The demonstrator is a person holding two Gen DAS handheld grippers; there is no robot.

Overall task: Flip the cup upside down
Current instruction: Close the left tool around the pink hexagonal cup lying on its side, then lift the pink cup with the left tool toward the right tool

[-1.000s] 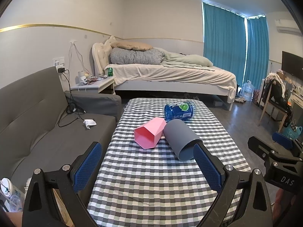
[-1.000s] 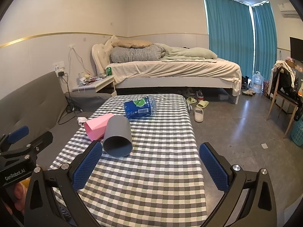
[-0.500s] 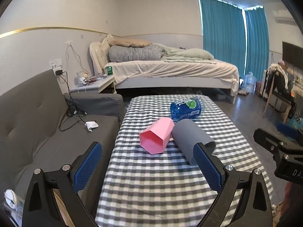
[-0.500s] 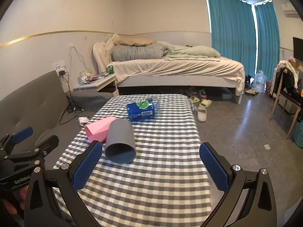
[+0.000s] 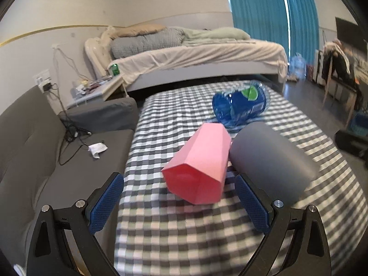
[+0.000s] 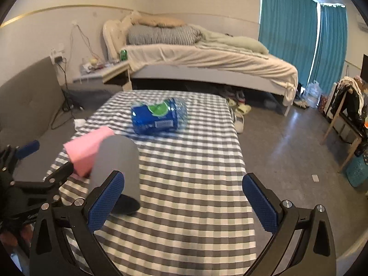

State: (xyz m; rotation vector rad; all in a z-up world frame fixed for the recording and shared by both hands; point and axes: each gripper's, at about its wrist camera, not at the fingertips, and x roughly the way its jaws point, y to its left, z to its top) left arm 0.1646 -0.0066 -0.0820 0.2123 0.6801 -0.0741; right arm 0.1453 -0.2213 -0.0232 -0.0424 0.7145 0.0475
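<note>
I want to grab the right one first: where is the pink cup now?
In the left wrist view the pink cup lies on its side mid-table on the checked cloth, directly left of the grey cup, with the blue bottle behind it.

A: Worktop (image 5: 184, 241) contents?

B: Three items, all lying on their sides. Faceted cup (image 5: 197, 168) at centre, mouth toward the left gripper (image 5: 179, 203). Round cup (image 5: 273, 161) just to its right, the two touching near their bases. Bottle (image 5: 241, 105) behind both, further from the cameras.

A: Gripper positions?

B: Left gripper hangs before the faceted cup, fingers (image 5: 107, 203) spread either side of it, not touching. Right gripper (image 6: 182, 205) sits before the worktop, right of the round cup (image 6: 117, 168).

A: Surroundings?

B: Sofa (image 5: 34, 142) left of the worktop. Bed (image 5: 195, 57) behind it, nightstand (image 5: 99, 89) at the bed's left.
</note>
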